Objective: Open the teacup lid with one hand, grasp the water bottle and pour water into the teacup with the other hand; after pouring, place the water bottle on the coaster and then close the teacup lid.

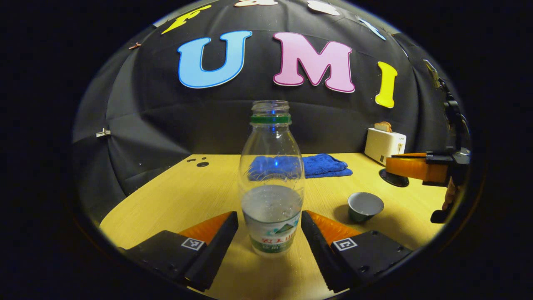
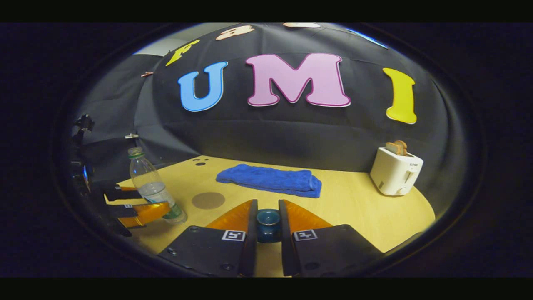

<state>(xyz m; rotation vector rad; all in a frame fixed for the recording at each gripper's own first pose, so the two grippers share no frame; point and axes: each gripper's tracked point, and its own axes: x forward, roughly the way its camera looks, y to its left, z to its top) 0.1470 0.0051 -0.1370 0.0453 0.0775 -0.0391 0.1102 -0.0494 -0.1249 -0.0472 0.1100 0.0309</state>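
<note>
Left gripper view: on the wooden table (image 1: pixel 175 196), the capless water bottle (image 1: pixel 271 179) stands upright between the spread fingers of the left gripper (image 1: pixel 270 225), apparently untouched. The open teacup (image 1: pixel 364 206) sits at four o'clock from it. Right gripper view: the right gripper (image 2: pixel 268 223) clamps the teacup lid (image 2: pixel 268 224); the coaster (image 2: pixel 208 200) lies at ten o'clock.

Uncapped water bottle (image 1: pixel 271 183) upright; lidless teacup (image 1: pixel 365 206) nearby; coaster (image 2: pixel 208 200) bare.

On the table — 1 water bottle (image 1: pixel 271 183), 1 teacup (image 1: pixel 365 206), 1 blue towel (image 2: pixel 270 179), 1 toaster (image 2: pixel 395 171), 1 coaster (image 2: pixel 208 200).
</note>
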